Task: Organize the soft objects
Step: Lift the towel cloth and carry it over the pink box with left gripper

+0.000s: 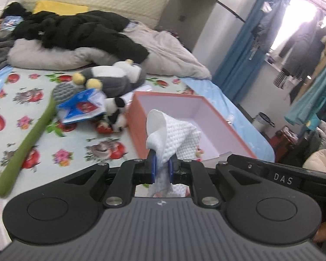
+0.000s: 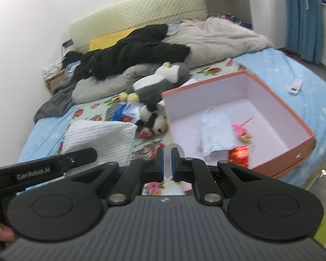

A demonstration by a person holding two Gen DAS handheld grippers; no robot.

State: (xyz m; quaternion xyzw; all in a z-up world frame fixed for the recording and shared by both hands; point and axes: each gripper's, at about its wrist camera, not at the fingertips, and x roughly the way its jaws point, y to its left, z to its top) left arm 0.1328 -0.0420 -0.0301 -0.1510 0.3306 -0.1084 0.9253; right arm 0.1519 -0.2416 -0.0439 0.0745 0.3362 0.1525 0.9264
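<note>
Green stick toy (image 1: pixel 26 143): lies on the flowered bed (image 1: pixel 80 143) at far left, well apart from the box; not part of this step.
Plush pile: a grey penguin plush (image 1: pixel 117 78), a blue packet (image 1: pixel 82 106) and a small panda plush (image 1: pixel 118 117) lie together just left of the box, not yet stowed.
Left gripper (image 1: pixel 162 169): its fingers are clamped on a white waffle cloth (image 1: pixel 176 139), which stands up from them in a loose bunch, at the near wall of the box.
Step in hand: likely carrying the cloth into the pink box (image 2: pixel 302 126). To do it well, bring the fingers over the open floor of the box before letting go, low enough that the cloth does not drape over the wall.
Box contents: a white pouch (image 2: pixel 215 134), a pink toy (image 2: pixel 242 130) and a red packet (image 2: pixel 239 155) lie inside; the far corner looks free.
Right gripper (image 2: pixel 167 163): fingers nearly together with a thin gap, a pale clear piece between them; I cannot tell whether they grip it. Keep it aside of the drop path.
</note>
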